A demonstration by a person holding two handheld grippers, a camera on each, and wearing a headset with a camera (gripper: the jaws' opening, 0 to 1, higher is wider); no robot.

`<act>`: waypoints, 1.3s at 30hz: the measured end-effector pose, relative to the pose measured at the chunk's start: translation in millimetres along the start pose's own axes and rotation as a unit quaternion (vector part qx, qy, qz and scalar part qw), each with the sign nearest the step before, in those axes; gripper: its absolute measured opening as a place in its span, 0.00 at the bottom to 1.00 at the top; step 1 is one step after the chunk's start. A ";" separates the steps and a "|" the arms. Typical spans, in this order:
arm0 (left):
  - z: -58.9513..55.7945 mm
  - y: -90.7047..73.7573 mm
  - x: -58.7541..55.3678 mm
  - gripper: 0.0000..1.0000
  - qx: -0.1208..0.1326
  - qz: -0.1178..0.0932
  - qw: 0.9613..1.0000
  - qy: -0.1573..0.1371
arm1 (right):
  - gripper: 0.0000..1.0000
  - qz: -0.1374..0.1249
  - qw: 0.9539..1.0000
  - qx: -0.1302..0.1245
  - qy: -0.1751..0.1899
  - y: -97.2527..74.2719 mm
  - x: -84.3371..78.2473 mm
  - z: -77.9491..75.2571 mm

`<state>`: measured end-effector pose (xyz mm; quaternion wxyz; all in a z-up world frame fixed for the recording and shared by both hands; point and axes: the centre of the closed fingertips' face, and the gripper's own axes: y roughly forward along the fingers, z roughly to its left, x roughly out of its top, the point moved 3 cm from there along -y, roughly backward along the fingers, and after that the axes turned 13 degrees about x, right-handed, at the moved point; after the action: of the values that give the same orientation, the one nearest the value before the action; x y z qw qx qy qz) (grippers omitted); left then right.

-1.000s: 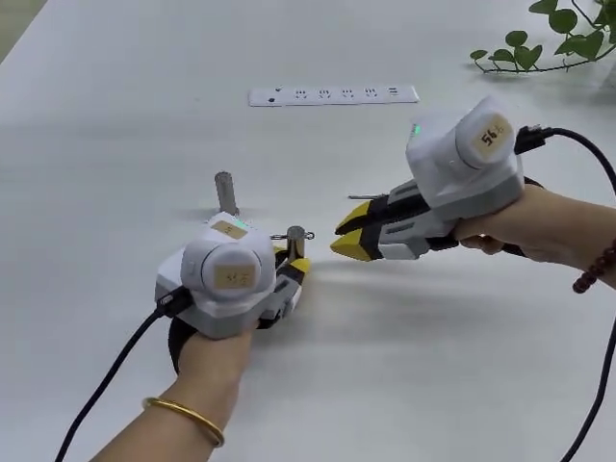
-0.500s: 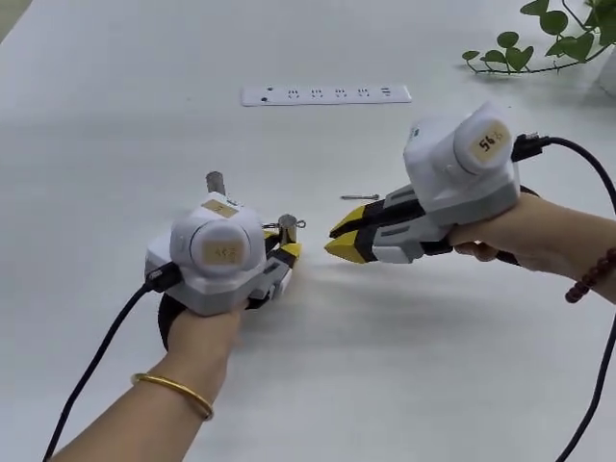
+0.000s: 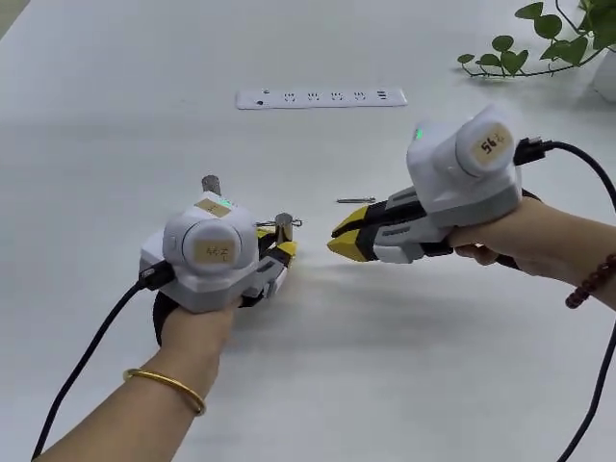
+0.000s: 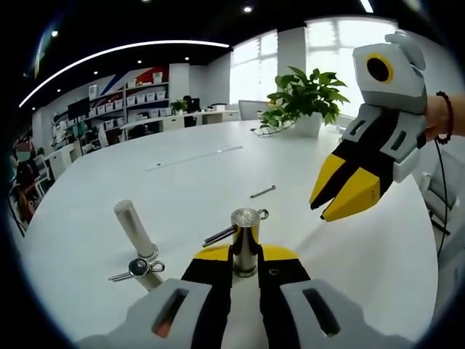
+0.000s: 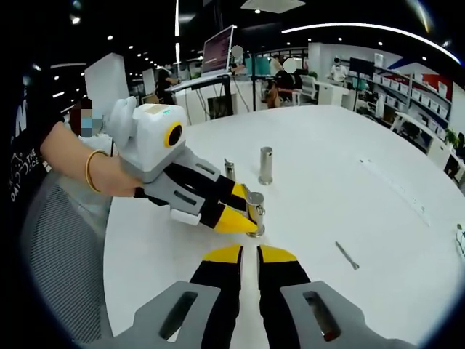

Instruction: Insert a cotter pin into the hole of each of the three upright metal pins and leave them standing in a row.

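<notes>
A broad white tabletop [image 3: 106, 125] carries the work, with a white power strip [image 3: 321, 97] along its far side and a green trailing plant [image 3: 539, 43] at the far right.

The left gripper [image 4: 245, 256] has its yellow-tipped jaws closed low on the shank of a short capped steel pin [image 4: 245, 231]. A thin looped wire cotter pin [image 4: 220, 234] already crosses the hole under the cap. Left of it and farther off stand a second steel pin [image 5: 266, 166] and a third steel pin [image 5: 229, 169]. Another looped cotter pin [image 4: 138, 267] shows low beside one of them (we cannot tell which pin it sits in).

A loose straight cotter pin [image 3: 356, 200] lies flat on the table, right of the held pin and beyond the right gripper [image 3: 337, 242]. That gripper's jaws are drawn together to a slit and carry nothing.

We judge the held pin finished. We should ease the left jaws apart without nudging it, so it stands in line. Then we should part the right jaws and take the loose cotter pin by its looped end, leaving the straight leg free to aim at a hole.

The left hand comes up from the near side, aiming the gripper far and right. The right forearm enters from the right, its gripper tipped down and leftward, hovering just right of the held pin, apart from it.
</notes>
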<state>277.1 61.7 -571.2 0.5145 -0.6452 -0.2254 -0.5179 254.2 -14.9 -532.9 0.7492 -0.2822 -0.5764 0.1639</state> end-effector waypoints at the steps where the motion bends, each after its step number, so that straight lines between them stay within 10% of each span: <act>1: -0.1 -0.1 0.1 0.10 0.000 0.000 1.000 0.000 | 0.03 0.000 1.000 0.000 0.000 0.1 0.0 1.1; 19: -2.9 -3.8 -8.0 0.17 -0.008 0.019 1.000 -0.021 | 0.09 -0.015 1.000 -0.007 0.013 -0.7 3.9 2.1; 39: -8.7 -42.9 -2.2 0.31 -0.024 0.017 0.999 -0.040 | 0.27 -0.079 0.993 -0.025 0.086 2.8 34.5 -5.3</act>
<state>237.2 70.2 -555.3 0.4982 -0.6812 -0.2224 -0.4881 269.2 5.7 -509.0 0.7992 -0.2671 -0.5345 0.0651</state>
